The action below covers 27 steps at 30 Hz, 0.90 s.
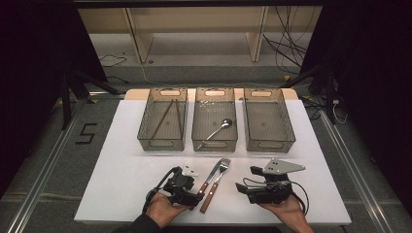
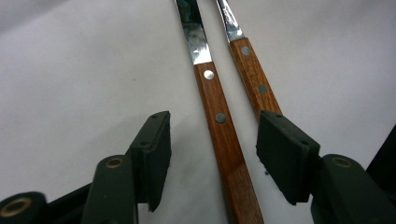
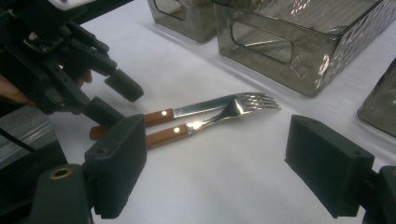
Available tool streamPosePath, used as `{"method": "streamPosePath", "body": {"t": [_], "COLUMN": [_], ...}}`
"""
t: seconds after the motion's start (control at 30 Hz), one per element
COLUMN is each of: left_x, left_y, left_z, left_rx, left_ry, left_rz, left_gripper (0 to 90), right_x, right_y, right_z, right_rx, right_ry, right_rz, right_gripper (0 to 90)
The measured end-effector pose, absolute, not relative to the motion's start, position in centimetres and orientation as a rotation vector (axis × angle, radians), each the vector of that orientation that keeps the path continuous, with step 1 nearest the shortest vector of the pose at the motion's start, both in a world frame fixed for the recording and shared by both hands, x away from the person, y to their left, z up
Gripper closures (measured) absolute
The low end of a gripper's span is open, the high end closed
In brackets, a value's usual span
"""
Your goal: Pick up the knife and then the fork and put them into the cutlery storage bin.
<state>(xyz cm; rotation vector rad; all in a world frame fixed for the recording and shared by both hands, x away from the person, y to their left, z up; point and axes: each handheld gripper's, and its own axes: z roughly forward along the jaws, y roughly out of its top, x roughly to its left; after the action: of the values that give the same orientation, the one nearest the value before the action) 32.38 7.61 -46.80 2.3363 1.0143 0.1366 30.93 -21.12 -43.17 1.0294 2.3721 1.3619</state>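
A wooden-handled knife (image 1: 211,174) and fork (image 1: 218,178) lie side by side on the white table (image 1: 121,160), near the front edge. My left gripper (image 1: 196,198) sits low at their handle ends. In the left gripper view, its jaws straddle the knife handle (image 2: 223,133) with gaps on both sides, and the fork handle (image 2: 253,78) runs behind the right pad (image 2: 285,151). My right gripper (image 1: 245,178) rests to the right of the cutlery, open (image 3: 219,163) and empty, facing the knife (image 3: 201,108), the fork (image 3: 210,122) and the left gripper (image 3: 114,99).
Three grey see-through bins stand in a row at the back. The left bin (image 1: 145,124) holds chopsticks (image 1: 163,119), the middle bin (image 1: 196,124) holds a spoon (image 1: 217,129), and the right bin (image 1: 289,127) has nothing in it. Cables lie on the floor beyond.
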Motion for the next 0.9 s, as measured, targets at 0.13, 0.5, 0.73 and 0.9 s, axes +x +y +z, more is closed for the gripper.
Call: {"method": "streamPosePath", "body": {"t": [0.13,0.5,0.73,0.9], "left_x": [32.5,32.7,32.8,32.9], "left_y": [7.5,6.6,6.5,6.5], "left_z": [-47.0,-47.2,-47.2,-47.1], "left_rx": [2.345,2.403,2.422,2.429], "left_ry": [1.015,0.996,0.992,0.995], "left_rz": [0.139,0.177,0.213,0.216], "left_gripper": [51.2,59.3,66.2,72.0], "right_x": [30.9,30.9,30.9,30.9], "right_y": [-21.0,-21.0,-20.9,-20.9], "right_z": [-43.2,-43.2,-43.2,-43.2], "right_rx": [1.024,1.020,1.020,1.020], "right_ry": [2.374,2.379,2.379,2.379], "right_rz": [1.362,1.356,1.355,1.354], "right_gripper": [21.3,21.5,21.7,21.8]}}
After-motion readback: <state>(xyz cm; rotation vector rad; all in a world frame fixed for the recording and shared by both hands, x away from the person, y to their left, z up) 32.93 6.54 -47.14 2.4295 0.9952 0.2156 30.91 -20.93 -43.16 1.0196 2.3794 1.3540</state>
